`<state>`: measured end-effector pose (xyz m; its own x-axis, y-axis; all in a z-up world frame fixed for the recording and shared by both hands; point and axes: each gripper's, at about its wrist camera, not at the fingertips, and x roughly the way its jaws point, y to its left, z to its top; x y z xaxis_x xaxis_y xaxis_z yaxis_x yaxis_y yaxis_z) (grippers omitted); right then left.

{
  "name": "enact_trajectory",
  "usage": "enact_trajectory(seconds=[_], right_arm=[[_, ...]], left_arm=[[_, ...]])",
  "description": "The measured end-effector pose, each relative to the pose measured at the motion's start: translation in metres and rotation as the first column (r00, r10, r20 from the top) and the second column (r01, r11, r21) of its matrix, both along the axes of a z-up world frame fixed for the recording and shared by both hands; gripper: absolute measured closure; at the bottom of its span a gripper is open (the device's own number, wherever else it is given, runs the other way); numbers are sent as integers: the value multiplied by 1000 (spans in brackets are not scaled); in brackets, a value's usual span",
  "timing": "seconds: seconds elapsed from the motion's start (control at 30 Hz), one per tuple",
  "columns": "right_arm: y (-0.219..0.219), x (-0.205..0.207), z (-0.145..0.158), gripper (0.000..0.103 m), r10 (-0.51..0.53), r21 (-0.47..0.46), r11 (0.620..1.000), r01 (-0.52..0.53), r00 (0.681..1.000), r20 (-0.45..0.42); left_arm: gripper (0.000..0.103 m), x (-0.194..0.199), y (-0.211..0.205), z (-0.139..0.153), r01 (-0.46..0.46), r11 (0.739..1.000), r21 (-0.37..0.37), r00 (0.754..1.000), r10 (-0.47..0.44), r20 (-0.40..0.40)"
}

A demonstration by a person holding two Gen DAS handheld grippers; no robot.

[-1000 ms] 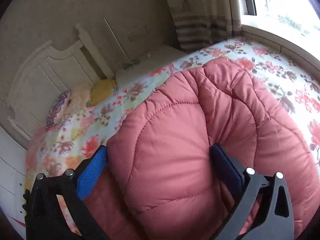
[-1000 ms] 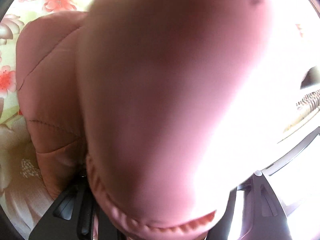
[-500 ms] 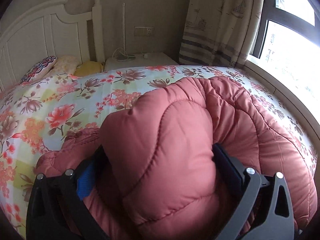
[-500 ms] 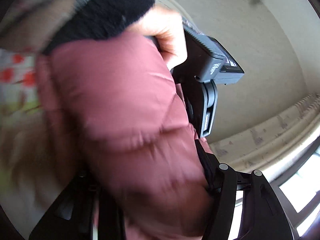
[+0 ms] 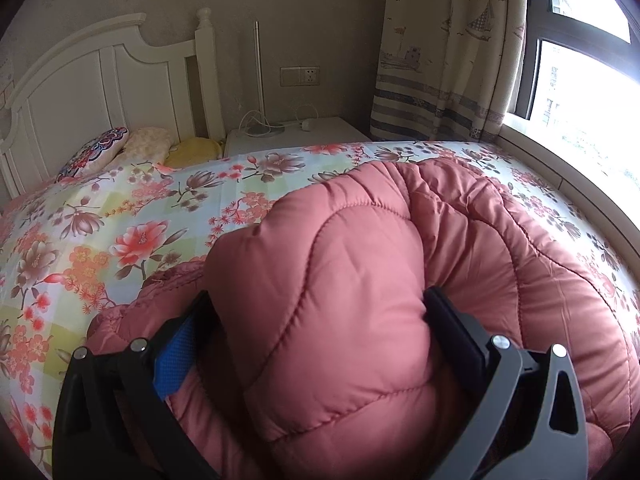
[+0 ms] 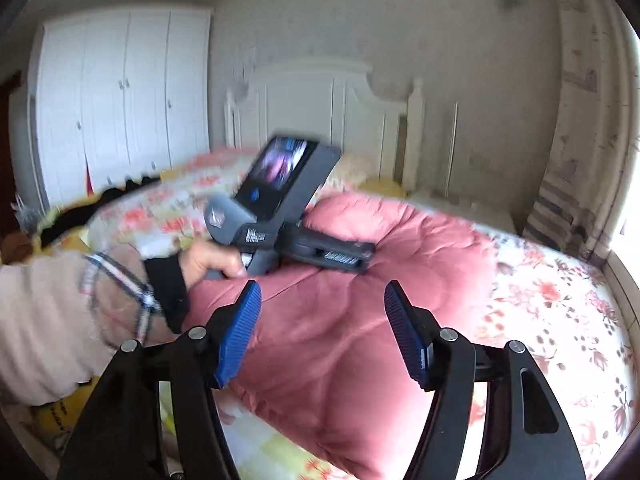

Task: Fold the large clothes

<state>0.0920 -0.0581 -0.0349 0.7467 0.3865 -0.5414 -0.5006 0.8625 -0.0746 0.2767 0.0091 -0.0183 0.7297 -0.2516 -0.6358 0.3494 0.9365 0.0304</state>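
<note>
A bedroom with a beige wall holds a bed covered by a flowered sheet, and on this sheet lies the pink padded jacket, bunched into thick folds near the window side. The left gripper has its two jaws closed around a fat roll of the jacket, so the padding bulges up between them and hides most of the blue pads. The right gripper hangs above the jacket with its jaws wide apart and nothing between them. In the right wrist view the person's left hand grips the handle of the left gripper's body, which lies over the jacket. Behind the bed stand a white headboard, small pillows, a nightstand and a curtain beside the window. A white wardrobe stands further left
</note>
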Motion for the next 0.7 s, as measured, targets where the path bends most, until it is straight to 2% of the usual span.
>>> enact_trajectory(seconds=[0.03, 0.07, 0.1, 0.17, 0.23, 0.27, 0.3, 0.33, 0.37, 0.4, 0.47, 0.5, 0.57, 0.6, 0.63, 0.7], right_arm=[[14, 14, -6, 40, 0, -98, 995, -4, 999, -37], [15, 17, -2, 40, -12, -166, 986, 7, 1000, -29], [24, 16, -15, 39, -22, -218, 976, 22, 1000, 0], [25, 13, -33, 39, -17, -253, 967, 20, 1000, 14], [23, 17, -33, 39, -11, -240, 971, 10, 1000, -3], [21, 18, -33, 39, -12, -231, 973, 9, 1000, -9], [18, 17, -33, 39, -10, -228, 974, 8, 1000, -7], [17, 16, -33, 39, -6, -232, 973, 5, 1000, -1], [18, 19, -34, 39, -1, -239, 971, 2, 1000, 5], [20, 20, -34, 39, 3, -249, 968, 0, 1000, 11], [19, 19, -34, 39, 9, -257, 966, -5, 1000, 18], [21, 19, -34, 39, 13, -259, 966, -7, 1000, 21], [22, 20, -34, 39, 14, -264, 964, -6, 999, 30], [22, 19, -34, 39, 14, -269, 963, -4, 999, 37], [23, 18, -35, 39, 20, -279, 960, -6, 999, 49], [27, 17, -38, 39, 38, -296, 955, -18, 997, 65]], left_arm=[[2, -1, 0, 1, 2, 1000, 2, 1000, -2, 0], [2, -2, 0, 2, 10, 1000, 10, 1000, -10, 1], [2, -4, -1, 6, 12, 999, 43, 1000, -13, 7], [2, -13, -6, 20, -2, 987, 160, 999, -4, 42], [2, -33, -18, 47, -60, 939, 339, 985, 2, 171], [2, -44, -22, 68, -124, 917, 378, 967, 26, 254], [2, -50, -22, 89, -149, 925, 348, 956, 45, 290], [2, -53, -21, 104, -147, 944, 296, 954, 56, 295], [2, -54, -20, 120, -132, 969, 210, 959, 71, 276], [2, -51, -23, 126, -140, 975, 172, 963, 94, 253], [2, -43, -32, 119, -165, 971, 173, 967, 125, 222], [2, -37, -39, 104, -171, 964, 202, 971, 130, 200], [2, -23, -44, 68, -193, 940, 281, 977, 159, 141], [2, -13, -41, 40, -213, 916, 340, 976, 184, 115], [2, -9, -37, 19, -209, 912, 354, 977, 177, 121], [2, -7, -16, 5, -217, 934, 283, 975, 194, 107]])
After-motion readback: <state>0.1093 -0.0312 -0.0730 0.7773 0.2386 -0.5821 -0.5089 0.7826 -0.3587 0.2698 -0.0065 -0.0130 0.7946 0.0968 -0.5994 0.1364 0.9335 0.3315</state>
